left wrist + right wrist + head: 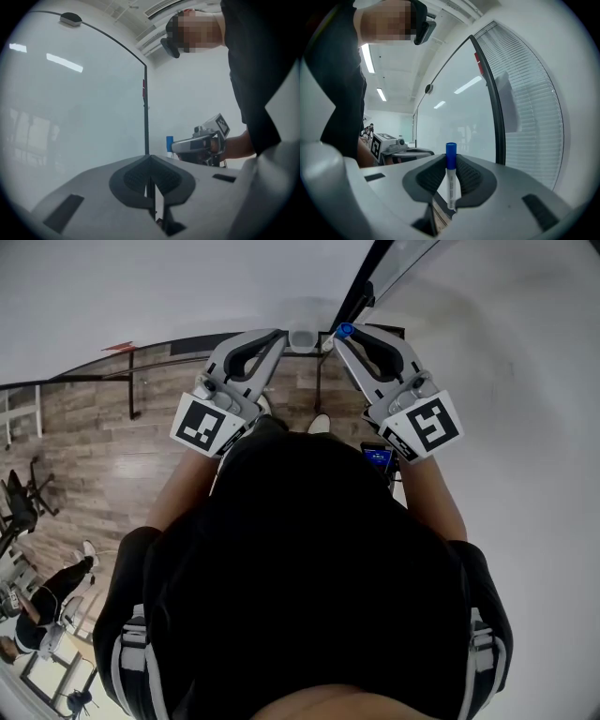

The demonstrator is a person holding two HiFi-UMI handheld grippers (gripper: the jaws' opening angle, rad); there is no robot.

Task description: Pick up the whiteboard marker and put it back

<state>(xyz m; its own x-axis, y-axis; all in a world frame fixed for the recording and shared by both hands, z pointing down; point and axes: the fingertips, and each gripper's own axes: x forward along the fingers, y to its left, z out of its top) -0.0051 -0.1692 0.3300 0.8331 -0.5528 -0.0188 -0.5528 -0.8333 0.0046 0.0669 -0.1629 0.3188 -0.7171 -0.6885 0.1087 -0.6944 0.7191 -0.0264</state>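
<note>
Two grey plastic two-jaw grippers, one per hand. Right gripper [451, 160] clenched on one white-barrelled whiteboard marker with a blue cap [451, 183]. Marker upright between the dark ribbed pads [432, 177] at centre of the right gripper view, cap poking above the jaw tips. Left gripper [149, 158] closed on nothing, jaw tips pressed together at lower centre of the left gripper view.

Seen from the head view: both grippers raised side by side at upper centre of the frame, tips near each other. Only the blue cap of the marker visible there, at the right gripper's tip. Two black-and-white square-marker cubes [204, 425], one per gripper.

Shown by each gripper view and not by the head view: the jaws face on, and the other gripper from the side. Right one at right of centre in the left gripper view, blue cap just beside it. Left one at left of centre in the right gripper view.

One pale glass pane [84, 117] edged by one dark frame post [146, 112]. One white slatted blind [529, 117], at right in the right gripper view only. Brown wood-plank floor [112, 465], at left in the head view only. Two people in the head view: one in a black top [309, 568] filling the lower middle, one more at lower left [47, 615].
</note>
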